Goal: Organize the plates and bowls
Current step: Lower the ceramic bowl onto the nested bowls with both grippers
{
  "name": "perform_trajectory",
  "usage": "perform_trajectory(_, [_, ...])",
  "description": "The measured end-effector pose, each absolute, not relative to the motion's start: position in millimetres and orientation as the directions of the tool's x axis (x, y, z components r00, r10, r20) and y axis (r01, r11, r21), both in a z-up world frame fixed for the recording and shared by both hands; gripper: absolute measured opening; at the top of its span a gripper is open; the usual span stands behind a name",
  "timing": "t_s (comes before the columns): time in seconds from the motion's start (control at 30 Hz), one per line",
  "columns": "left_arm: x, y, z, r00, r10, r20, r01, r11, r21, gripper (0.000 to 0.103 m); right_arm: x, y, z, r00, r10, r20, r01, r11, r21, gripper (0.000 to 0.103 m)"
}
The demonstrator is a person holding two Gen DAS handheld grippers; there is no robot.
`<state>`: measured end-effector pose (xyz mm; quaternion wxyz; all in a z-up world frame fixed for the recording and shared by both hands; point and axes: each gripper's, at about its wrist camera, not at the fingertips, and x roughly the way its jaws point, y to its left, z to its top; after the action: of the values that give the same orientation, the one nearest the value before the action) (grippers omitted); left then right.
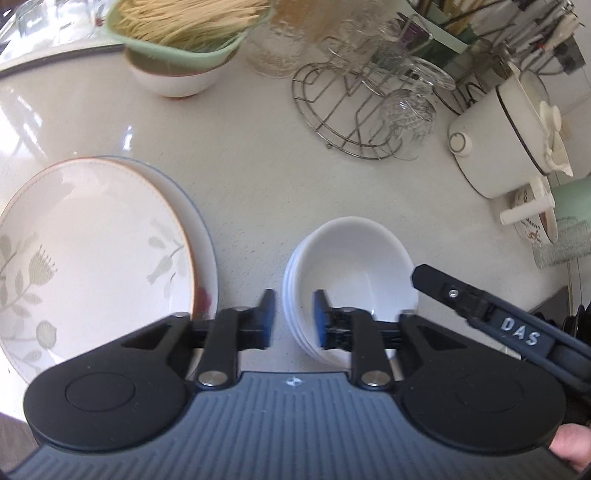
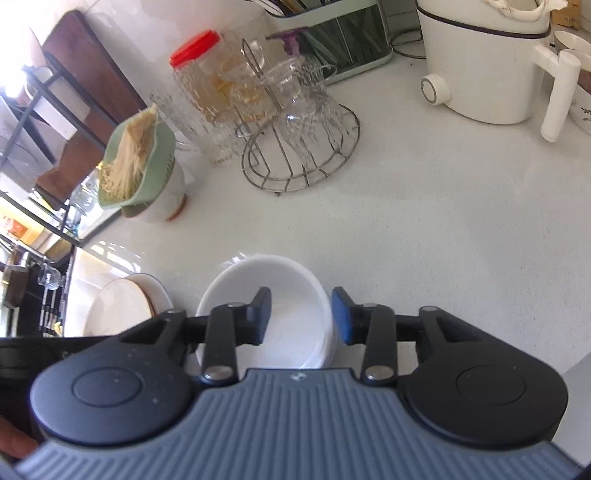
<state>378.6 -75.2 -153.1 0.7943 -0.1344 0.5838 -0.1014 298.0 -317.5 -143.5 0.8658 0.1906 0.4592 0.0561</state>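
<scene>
Your stack of white bowls (image 1: 351, 266) sits nested on the counter (image 1: 258, 177) close to its near edge, and both of your grippers are at it. The left gripper (image 1: 293, 317) straddles the stack's left rim, one pad outside and one inside, with daylight on both sides, so its jaws stand apart and grip nothing. The right gripper (image 2: 301, 315) does the same over the opposite rim: its pads are parted around the wall and not pressing. Judging from that, you have the bowls gathered into one pile and set down, with no hold left on them. Just beside them, toward the left edge of the counter, the plates (image 1: 99, 258) already lie stacked, the leaf-patterned one on top of a blue-rimmed one. So most of the sorting looks done. What may remain is the white bowl (image 1: 173, 79) under the green strainer of noodles (image 1: 184, 29) near the back edge, if you count it; it is well apart from the pile. The wire glass rack (image 1: 354, 107) and white cooker (image 1: 506, 136) at the back need nothing.
</scene>
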Motion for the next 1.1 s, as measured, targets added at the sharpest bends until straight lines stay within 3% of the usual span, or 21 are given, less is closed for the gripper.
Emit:
perform_trajectory(0.7, [362, -68, -158, 0.285, -0.332, -0.899, -0.091, 0.924, -0.370, 0.040, 319, -331, -209, 0.464, 0.417, -0.782, 0.184, 0.818, 0.546, 0.038])
perform_trajectory(0.8, [361, -71, -161, 0.285, -0.337, -0.897, -0.095, 0.922, -0.376, 0.047, 322, -331, -216, 0.438, 0.441, -0.784, 0.187, 0.808, 0.559, 0.026])
perform_trajectory(0.9, [361, -71, -164, 0.303, -0.372, -0.878, -0.110, 0.901, -0.419, 0.058, 322, -333, -218, 0.425, 0.456, -0.782, 0.204, 0.794, 0.573, 0.024])
perform_trajectory(1.1, [365, -79, -170, 0.302, -0.396, -0.867, -0.114, 0.888, -0.445, 0.058, 321, -338, -213, 0.418, 0.445, -0.792, 0.178, 0.815, 0.551, 0.020])
